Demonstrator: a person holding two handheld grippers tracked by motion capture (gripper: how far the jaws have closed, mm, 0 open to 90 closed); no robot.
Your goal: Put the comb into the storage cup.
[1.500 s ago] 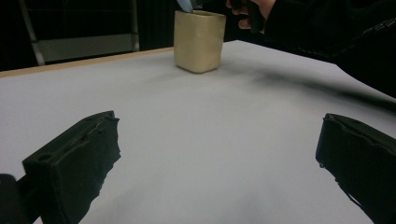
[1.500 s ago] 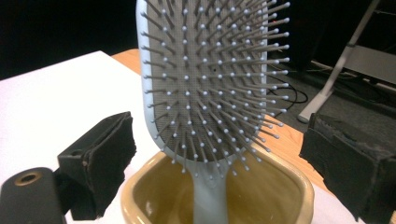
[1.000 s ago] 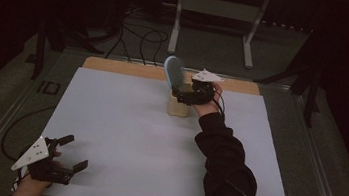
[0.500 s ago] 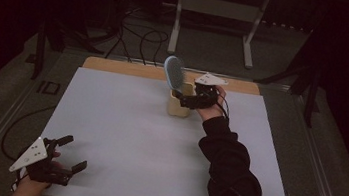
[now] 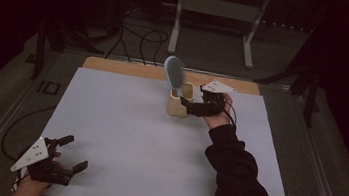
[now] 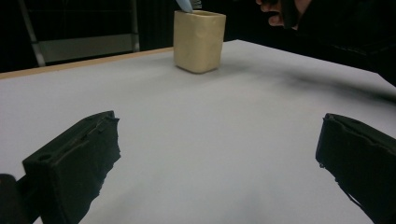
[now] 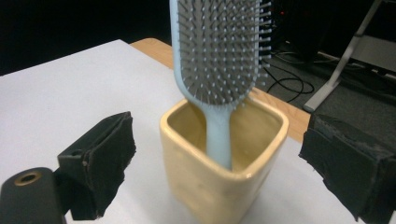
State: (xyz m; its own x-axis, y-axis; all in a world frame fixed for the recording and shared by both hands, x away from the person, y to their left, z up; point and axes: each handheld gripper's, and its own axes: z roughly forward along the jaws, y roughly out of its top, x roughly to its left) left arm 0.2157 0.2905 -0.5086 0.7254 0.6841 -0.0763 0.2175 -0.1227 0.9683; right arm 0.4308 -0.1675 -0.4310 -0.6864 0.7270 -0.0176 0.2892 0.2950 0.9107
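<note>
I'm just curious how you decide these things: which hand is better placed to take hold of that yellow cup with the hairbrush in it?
The right. Its tongs are open on either side of the yellow cup holding the hairbrush. The left tongs rest open at the table's near corner, far from it.

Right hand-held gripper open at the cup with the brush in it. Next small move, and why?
Probably back the right hand-held gripper straight away from the yellow cup. The hairbrush already stands handle-down inside, leaning on the rim, and the jaws sit open on either side of the cup without touching either. The left hand-held gripper is open at the near edge, so nothing else is in hand.
</note>
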